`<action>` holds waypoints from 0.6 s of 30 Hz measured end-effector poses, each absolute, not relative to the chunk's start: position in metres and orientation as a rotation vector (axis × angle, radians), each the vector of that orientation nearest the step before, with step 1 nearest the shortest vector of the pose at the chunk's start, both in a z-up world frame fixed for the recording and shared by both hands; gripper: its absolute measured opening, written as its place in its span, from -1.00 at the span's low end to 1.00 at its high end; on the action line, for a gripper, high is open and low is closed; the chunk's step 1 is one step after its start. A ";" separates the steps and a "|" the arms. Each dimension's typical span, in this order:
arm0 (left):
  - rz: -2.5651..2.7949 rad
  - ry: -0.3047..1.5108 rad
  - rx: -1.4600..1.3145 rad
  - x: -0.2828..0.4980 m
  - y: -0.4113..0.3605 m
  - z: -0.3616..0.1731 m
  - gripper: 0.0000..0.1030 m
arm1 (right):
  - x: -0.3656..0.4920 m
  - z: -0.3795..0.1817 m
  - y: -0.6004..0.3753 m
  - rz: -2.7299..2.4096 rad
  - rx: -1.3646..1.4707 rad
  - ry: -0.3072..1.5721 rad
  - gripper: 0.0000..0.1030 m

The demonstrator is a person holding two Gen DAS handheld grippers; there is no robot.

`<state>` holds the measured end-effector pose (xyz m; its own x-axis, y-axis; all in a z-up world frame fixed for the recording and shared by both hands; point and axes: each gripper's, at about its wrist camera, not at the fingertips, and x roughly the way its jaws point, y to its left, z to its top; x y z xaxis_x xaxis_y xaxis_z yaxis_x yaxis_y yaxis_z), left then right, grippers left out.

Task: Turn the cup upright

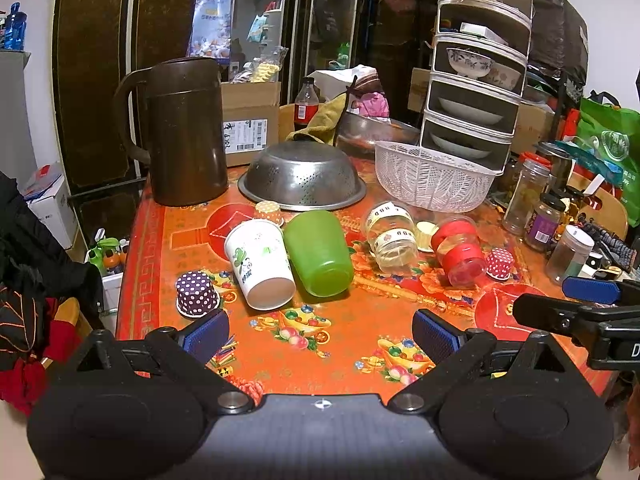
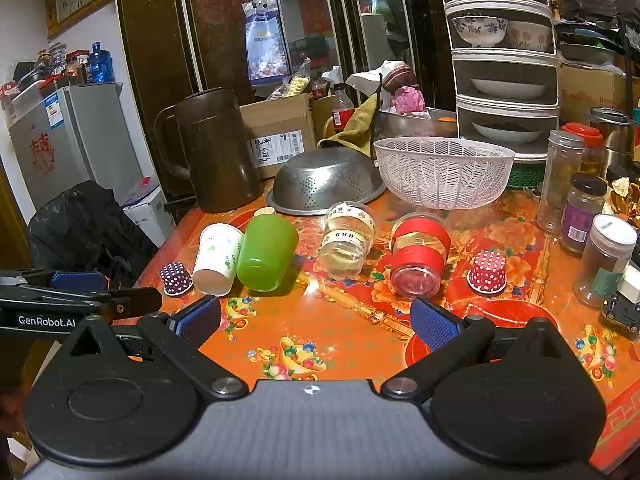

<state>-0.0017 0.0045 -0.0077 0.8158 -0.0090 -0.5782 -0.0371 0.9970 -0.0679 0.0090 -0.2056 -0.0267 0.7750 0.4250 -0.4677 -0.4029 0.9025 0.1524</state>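
Cups lying on side, both grippers spread wide and holding nothing

Left gripper (image 1: pixel 321 330) above near edge of orange patterned tablecloth (image 1: pixel 344 344), blue pads (image 1: pixel 208 332) far apart, nothing between them; right gripper (image 2: pixel 316 322) likewise wide apart and unloaded, level with the left one. In a row across mid-table, all on their sides, mouths toward the cameras: white paper cup (image 1: pixel 259 263) touching green plastic cup (image 1: pixel 319 253), then clear labelled cup (image 1: pixel 391 236), then clear cup with red bands (image 1: pixel 460 252). Purple polka-dot cupcake liner (image 1: pixel 197 294) just left of paper cup, mouth down; red polka-dot cupcake liner (image 1: pixel 499 263) just right of red-banded cup. Behind the row: inverted steel colander (image 1: pixel 302 176), brown jug (image 1: pixel 182 132), white plastic basket (image 1: pixel 434 176)
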 end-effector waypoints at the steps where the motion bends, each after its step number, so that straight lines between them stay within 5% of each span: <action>1: 0.015 0.619 -0.079 -0.001 0.005 -0.008 0.93 | 0.009 -0.027 -0.206 0.449 0.047 0.517 0.98; 18: 0.021 0.630 -0.082 0.002 0.007 -0.011 0.93 | 0.011 -0.027 -0.204 0.450 0.045 0.524 0.98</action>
<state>0.0016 0.0065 -0.0107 0.8079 -0.0057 -0.5893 -0.0443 0.9965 -0.0704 0.0106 -0.2043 -0.0274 0.7707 0.4259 -0.4739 -0.4035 0.9019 0.1544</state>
